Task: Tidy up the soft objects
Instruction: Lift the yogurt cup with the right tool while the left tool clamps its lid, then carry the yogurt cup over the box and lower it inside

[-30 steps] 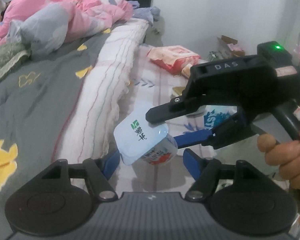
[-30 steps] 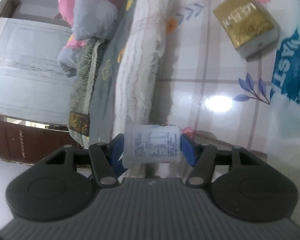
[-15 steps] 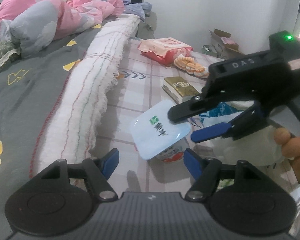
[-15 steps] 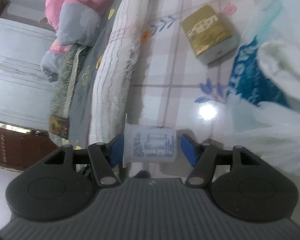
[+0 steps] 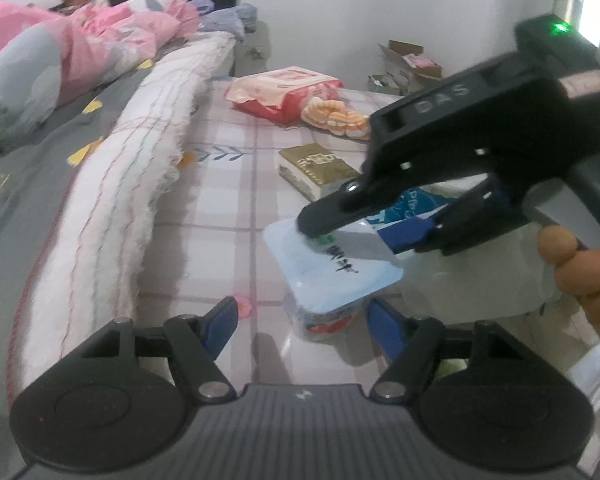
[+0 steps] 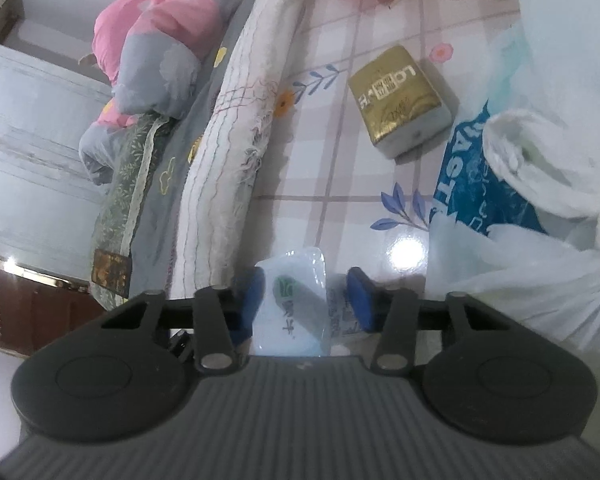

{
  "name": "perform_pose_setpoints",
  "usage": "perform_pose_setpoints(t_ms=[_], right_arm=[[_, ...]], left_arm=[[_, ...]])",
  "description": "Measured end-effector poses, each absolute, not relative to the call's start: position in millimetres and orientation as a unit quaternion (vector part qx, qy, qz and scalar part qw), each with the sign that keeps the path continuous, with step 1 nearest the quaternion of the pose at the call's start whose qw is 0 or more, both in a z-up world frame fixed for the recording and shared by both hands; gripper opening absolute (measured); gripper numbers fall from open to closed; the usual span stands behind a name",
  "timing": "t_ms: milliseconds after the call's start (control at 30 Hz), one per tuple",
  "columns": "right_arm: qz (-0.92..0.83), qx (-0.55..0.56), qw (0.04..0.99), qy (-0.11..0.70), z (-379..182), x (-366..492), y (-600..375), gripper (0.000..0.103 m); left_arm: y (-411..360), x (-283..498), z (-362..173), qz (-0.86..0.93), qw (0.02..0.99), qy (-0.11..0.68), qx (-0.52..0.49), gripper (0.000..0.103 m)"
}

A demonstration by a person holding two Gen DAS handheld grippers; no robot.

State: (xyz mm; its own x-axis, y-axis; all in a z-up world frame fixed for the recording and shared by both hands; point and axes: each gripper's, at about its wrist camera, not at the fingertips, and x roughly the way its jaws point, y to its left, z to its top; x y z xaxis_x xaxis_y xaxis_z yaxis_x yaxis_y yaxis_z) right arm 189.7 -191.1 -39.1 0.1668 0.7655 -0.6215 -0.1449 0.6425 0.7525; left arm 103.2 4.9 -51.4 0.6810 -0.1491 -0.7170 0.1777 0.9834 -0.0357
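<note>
Not much of the tidying looks done yet, as far as I can judge. The yogurt cup [image 5: 332, 276] sits on the tiled floor [image 5: 220, 216] right beside the bed, blue foil lid up and tipped a bit. The right gripper [image 6: 306, 300] has it between its blue pads and the jaws are closing, though there's a visible gap on both sides, so I wouldn't call it a grip yet (in the left wrist view one black finger lies over the lid). The left gripper [image 5: 300, 320] is spread wide with nothing in it, hovering low just in front of the cup.

Everything else is loose on the floor: a gold tissue pack [image 5: 316, 170], a red snack bag [image 5: 286, 90], an orange and white plush thing [image 5: 334, 120] past it, and a blue and white plastic bag [image 6: 480, 176] off to the right. That bag looks like the likely drop spot, but I can't say for sure. So roughly 4 or 5 things left to sort.
</note>
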Motion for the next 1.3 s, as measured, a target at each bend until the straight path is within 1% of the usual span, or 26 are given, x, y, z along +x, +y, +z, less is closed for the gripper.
perform_pose_setpoints(t_ms=[67, 100, 200, 267, 567, 933, 1133, 1300], right_arm=[[0.317, 0.281, 0.712, 0.559, -41.5, 190.0, -192.0, 0.035], [0.317, 0.285, 0.711, 0.559, -42.7, 190.1, -191.8, 0.035], [0.320, 0.289, 0.710, 0.557, -43.5, 188.1, -192.0, 0.032], [0.321, 0.288, 0.710, 0.556, -43.0, 186.2, -191.1, 0.031], [0.337, 0.288, 0.713, 0.544, -23.6, 175.2, -183.6, 0.031], [0.364, 0.302, 0.736, 0.484, 35.8, 153.3, -200.9, 0.031], [0.345, 0.321, 0.769, 0.432, 70.4, 145.6, -254.2, 0.031], [0.299, 0.339, 0.800, 0.394, 93.1, 138.5, -328.5, 0.031]], left_arm=[[1.2, 107.7, -54.1, -0.087, 0.917, 0.389, 0.027, 0.064], [0.3, 109.5, -54.5, -0.088, 0.917, 0.389, 0.026, 0.062], [-1.4, 112.6, -54.8, -0.095, 0.917, 0.387, 0.020, 0.051], [-2.6, 113.1, -54.7, -0.088, 0.918, 0.386, 0.026, 0.050], [4.2, 100.6, -33.9, -0.072, 0.923, 0.378, 0.015, 0.049], [-9.6, 88.3, 23.8, -0.063, 0.942, 0.325, 0.045, 0.049], [-53.9, 99.9, 55.6, -0.106, 0.947, 0.294, 0.073, 0.049], [-120.5, 112.0, 75.7, -0.174, 0.940, 0.276, 0.099, 0.049]])
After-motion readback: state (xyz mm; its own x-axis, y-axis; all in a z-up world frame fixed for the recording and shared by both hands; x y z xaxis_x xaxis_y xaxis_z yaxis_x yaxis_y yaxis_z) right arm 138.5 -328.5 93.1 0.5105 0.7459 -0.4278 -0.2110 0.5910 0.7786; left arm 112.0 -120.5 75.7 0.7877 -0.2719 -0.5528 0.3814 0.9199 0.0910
